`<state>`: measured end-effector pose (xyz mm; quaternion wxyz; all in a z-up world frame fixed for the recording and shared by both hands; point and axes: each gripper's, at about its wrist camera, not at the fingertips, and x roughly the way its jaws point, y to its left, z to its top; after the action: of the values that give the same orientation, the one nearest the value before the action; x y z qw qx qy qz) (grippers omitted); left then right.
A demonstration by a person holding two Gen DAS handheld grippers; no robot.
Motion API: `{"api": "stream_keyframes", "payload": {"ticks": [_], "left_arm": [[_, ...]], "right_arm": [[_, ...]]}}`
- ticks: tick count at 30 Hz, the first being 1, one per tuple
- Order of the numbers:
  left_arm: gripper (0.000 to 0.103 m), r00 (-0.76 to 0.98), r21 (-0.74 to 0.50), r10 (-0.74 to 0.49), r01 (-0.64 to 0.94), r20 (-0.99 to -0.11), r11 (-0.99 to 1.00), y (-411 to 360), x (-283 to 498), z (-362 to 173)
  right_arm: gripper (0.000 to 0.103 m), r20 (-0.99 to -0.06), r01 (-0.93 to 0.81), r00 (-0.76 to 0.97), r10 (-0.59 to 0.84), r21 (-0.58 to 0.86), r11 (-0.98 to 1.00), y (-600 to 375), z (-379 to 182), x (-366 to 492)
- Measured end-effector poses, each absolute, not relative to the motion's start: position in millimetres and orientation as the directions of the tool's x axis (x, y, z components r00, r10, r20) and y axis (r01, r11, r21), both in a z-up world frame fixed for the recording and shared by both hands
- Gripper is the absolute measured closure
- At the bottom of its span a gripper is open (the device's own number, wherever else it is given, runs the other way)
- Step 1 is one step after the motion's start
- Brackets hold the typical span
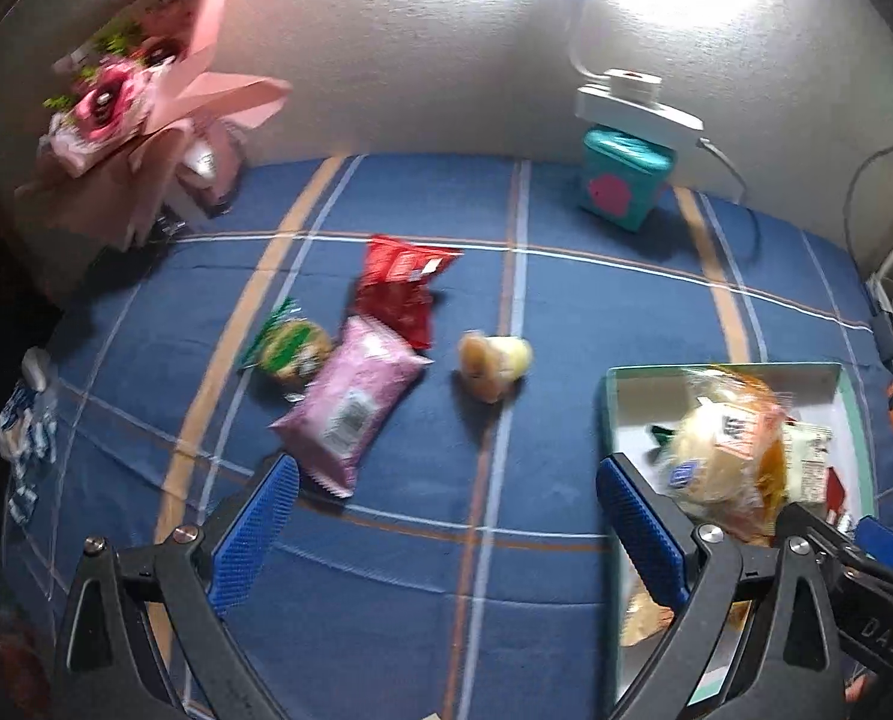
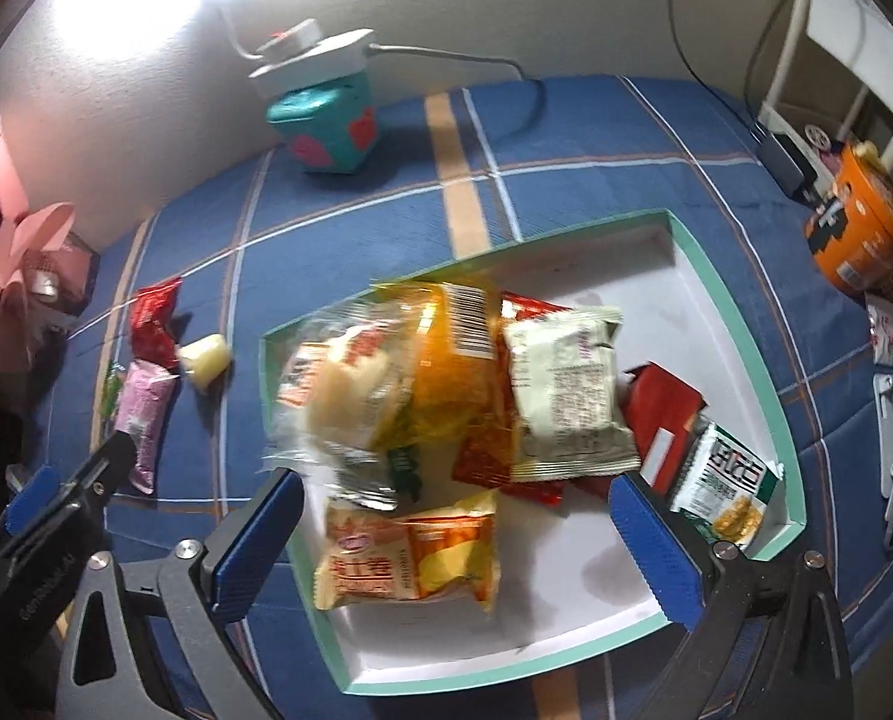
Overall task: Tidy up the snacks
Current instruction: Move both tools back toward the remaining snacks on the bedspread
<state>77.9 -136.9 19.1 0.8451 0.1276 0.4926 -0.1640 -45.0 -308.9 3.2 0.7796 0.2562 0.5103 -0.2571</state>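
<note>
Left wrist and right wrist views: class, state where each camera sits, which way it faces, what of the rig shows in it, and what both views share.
Left wrist: rides the left gripper, facing forward over the blue cloth at loose snacks, the pink packet among them; its own open blue fingers show.
Right wrist: rides the right gripper, facing down into the tray; its own open fingers show, the left gripper at lower left.
Shared: tray, pink packet, teal box.

left gripper [image 1: 446, 522] spread wide above blue cloth [image 1: 566, 312]; pink packet [image 1: 350, 402] near its left finger
</note>
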Motion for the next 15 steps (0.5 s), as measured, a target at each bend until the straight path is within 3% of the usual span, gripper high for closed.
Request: {"api": "stream_keyframes", "payload": {"ticks": [15], "left_arm": [[0.003,0.433,0.102,-0.025,0.267,-0.901,0.958,-52,122,2]], "right_arm": [[0.0,-0.924,0.539,0.372,-0.092,0.135,0.831,-238,10,1]]}}
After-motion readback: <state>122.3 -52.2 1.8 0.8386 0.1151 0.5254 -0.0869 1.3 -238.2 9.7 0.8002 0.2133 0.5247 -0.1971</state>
